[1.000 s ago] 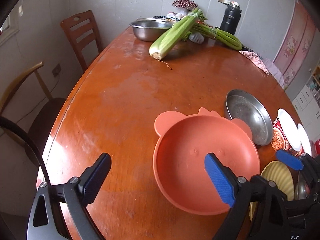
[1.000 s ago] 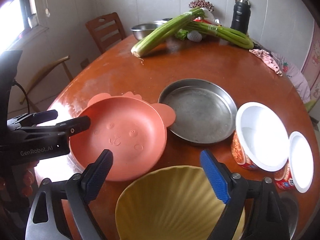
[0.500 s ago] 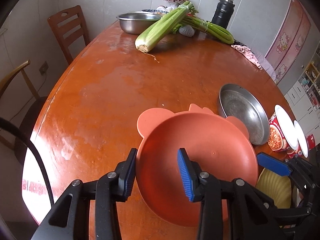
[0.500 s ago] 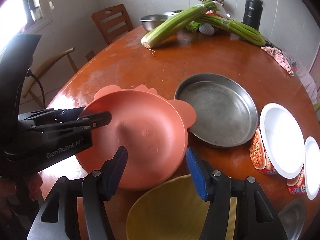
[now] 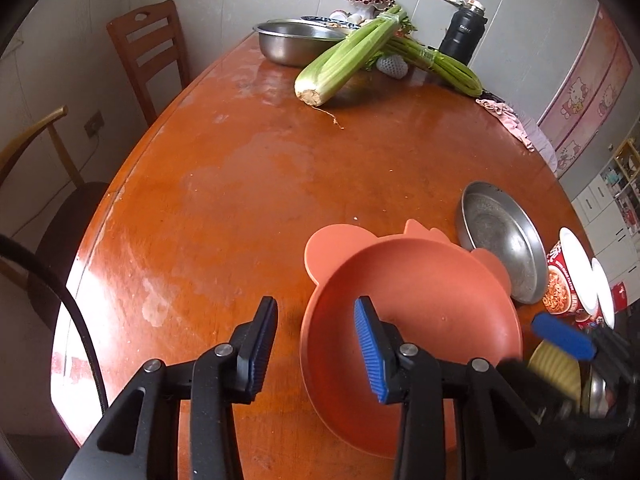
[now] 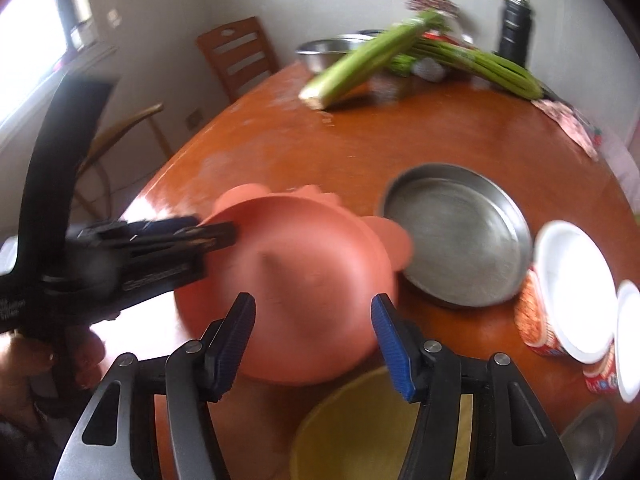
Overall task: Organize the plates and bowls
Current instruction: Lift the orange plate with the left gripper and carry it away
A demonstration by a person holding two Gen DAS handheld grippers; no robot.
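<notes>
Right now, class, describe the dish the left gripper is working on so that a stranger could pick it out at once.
Start at the round orange-brown wooden table and look to its near edge, just left of the shallow steel pan. There sits a salmon-pink bowl, its near rim between the left gripper fingers. Unlike the plain round dishes beside it, it has flat ear-shaped tabs on its rim, like an animal's head.

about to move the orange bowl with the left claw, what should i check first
1. Left claw straddles the orange bowl rim: ok.
2. Grip closed firmly on that rim: cannot tell.
3. Right claw open, holding nothing: ok.
4. Steel plate empty: ok.
5. Bowl's ear clear of the plate's rim: cannot tell, the right wrist view is blurred.
</notes>
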